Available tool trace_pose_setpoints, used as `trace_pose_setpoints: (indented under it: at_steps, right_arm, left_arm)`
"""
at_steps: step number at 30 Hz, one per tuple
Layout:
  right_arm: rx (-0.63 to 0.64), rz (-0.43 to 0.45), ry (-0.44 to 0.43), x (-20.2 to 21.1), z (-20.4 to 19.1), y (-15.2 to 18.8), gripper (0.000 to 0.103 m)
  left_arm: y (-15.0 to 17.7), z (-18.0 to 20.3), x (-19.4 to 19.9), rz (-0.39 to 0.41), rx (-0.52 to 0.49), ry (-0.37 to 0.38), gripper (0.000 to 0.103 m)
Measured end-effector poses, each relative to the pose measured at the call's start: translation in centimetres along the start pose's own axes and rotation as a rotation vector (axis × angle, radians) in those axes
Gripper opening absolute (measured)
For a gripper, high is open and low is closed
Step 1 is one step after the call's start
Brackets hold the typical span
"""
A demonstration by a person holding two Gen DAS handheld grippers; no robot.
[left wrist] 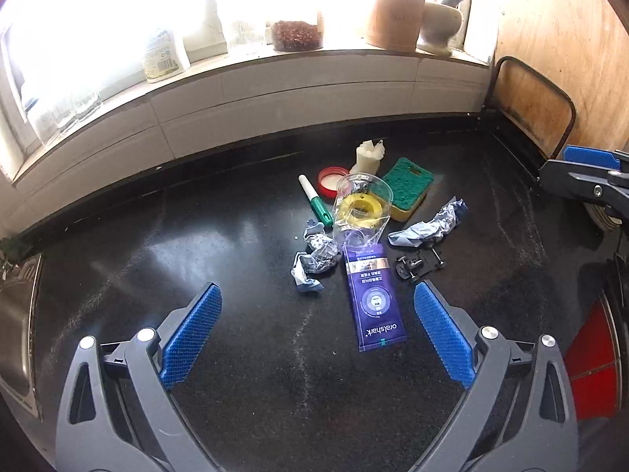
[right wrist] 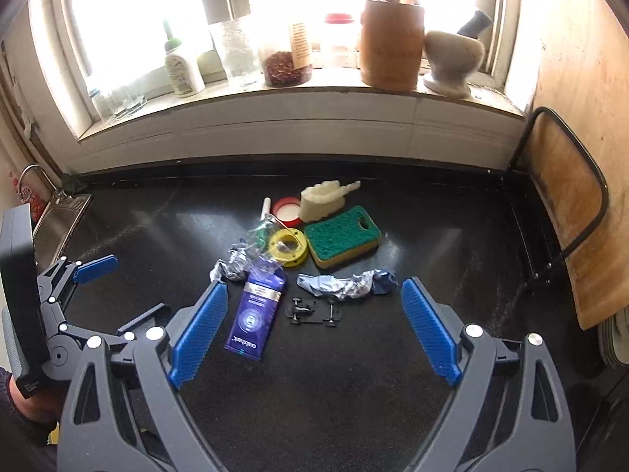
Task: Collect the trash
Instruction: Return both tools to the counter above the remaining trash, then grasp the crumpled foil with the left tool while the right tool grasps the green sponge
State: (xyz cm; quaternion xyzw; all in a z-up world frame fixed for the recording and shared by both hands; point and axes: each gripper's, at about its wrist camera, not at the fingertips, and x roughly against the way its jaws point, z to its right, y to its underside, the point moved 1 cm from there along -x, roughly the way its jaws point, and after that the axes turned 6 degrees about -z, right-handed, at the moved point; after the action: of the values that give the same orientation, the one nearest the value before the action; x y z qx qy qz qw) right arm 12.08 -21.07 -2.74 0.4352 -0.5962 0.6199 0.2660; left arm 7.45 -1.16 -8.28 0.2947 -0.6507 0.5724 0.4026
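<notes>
A pile of items lies on the black counter (left wrist: pixel 236 354). A purple oralshark packet (left wrist: pixel 371 299) (right wrist: pixel 255 314) lies flat nearest me. Two crumpled silver-blue wrappers (left wrist: pixel 314 261) (left wrist: pixel 430 228) (right wrist: pixel 346 285) lie either side of it, and a clear plastic bag (left wrist: pixel 359 212) lies over a yellow tape ring (right wrist: pixel 289 246). My left gripper (left wrist: pixel 316 301) is open and empty, just short of the packet. My right gripper (right wrist: pixel 314 297) is open and empty, above a small black toy chassis (right wrist: pixel 314 310). Each gripper shows at the edge of the other's view.
A green-and-yellow sponge (left wrist: pixel 407 188), a green-and-white pen (left wrist: pixel 314 198), a red lid (left wrist: pixel 330 179) and a cream wax lump (left wrist: pixel 369 155) lie behind the pile. Jars, a bottle and a mortar stand on the windowsill (right wrist: pixel 275 94). A sink (right wrist: pixel 59 212) is at the left, a wooden board (right wrist: pixel 566 196) at the right.
</notes>
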Motion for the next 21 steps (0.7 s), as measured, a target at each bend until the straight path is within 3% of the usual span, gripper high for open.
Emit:
trace_pose_setpoints:
  at_steps: [5, 12, 21]
  right_arm:
    - [-0.006, -0.018, 0.0, -0.3, 0.7, 1.1, 0.087]
    - [0.005, -0.032, -0.012, -2.2, 0.5, -0.5, 0.087]
    - [0.047, -0.091, -0.001, -8.0, 1.0, -2.6, 0.087]
  left_arm:
    - [0.0, -1.2, -0.2, -0.017, 0.02, -0.004, 0.096]
    - [-0.4, -2.4, -1.8, -0.038, 0.053, 0.005, 0.096]
    - [-1.1, -3.6, -8.7, -0.115, 0.008, 0.018, 0.096]
